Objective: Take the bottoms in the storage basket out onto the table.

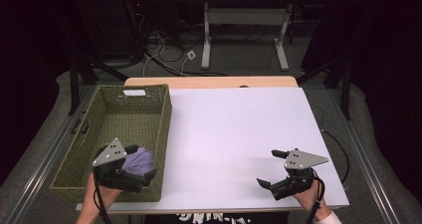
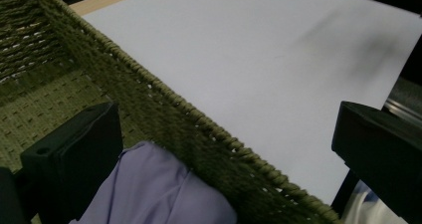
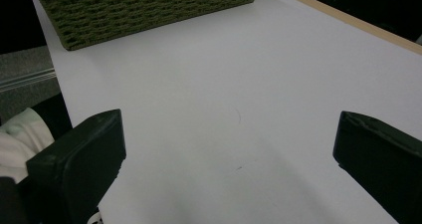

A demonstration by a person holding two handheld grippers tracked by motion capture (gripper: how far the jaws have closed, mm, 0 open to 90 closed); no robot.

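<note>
Lilac cloth [image 1: 138, 160] in green basket [image 1: 112, 115], left gripper [image 1: 142, 165] spread wide over it, right gripper [image 1: 271, 168] agape, no legible writing.

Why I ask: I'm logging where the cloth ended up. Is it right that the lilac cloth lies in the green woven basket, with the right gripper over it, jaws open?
Not quite: the left gripper, jaws open, is over the lilac cloth in the green woven basket, as the high view shows. The right gripper is over bare table.

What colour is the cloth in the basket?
Pale lilac cloth, clearest in the left gripper view.
</note>
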